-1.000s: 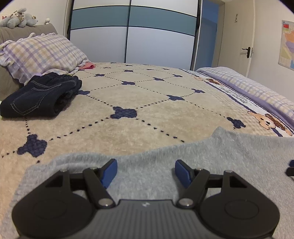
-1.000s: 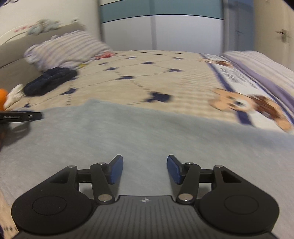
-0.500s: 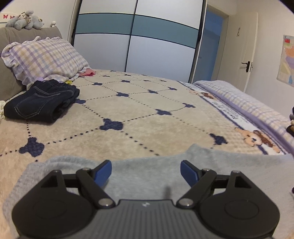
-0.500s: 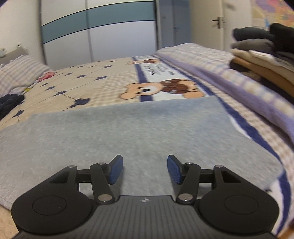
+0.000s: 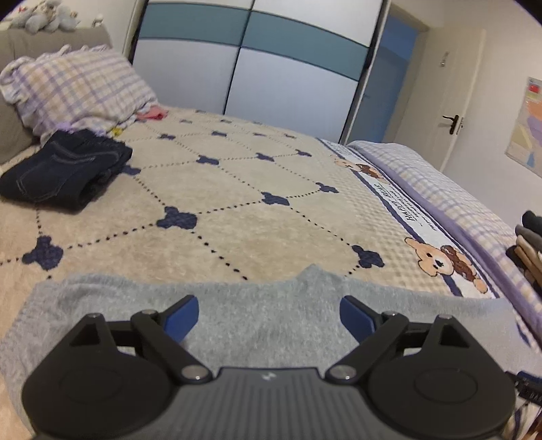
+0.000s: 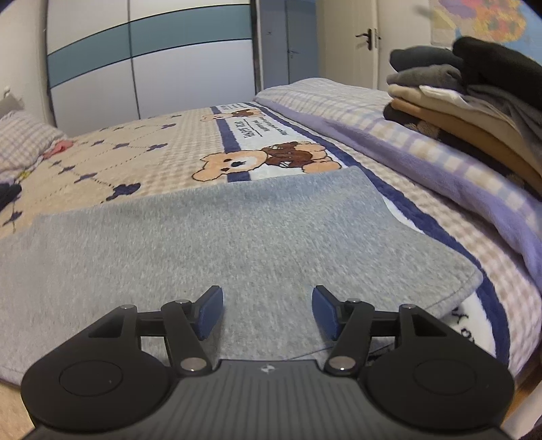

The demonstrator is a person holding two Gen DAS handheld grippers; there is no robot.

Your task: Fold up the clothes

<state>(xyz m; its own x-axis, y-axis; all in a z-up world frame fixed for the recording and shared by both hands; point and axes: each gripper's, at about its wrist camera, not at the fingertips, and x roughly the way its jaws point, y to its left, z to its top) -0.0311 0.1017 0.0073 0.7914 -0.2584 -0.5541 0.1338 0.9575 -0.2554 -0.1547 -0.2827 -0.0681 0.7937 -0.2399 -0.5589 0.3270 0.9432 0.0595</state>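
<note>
Grey garment [image 5: 271, 325] lay flat across lower frame. Left gripper [image 5: 269, 316] jaws were opening, empty. Right gripper [image 6: 267, 311] likewise opening, nothing between.

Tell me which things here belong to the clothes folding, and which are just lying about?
For the job:
grey garment
stack of folded clothes
folded dark jeans
left tongs, right tongs, both opening, empty

Lying about:
checked pillow
stuffed toys
wall map

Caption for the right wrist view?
Right claw opening, empty, above grey garment on bed; folded stack at right.
</note>
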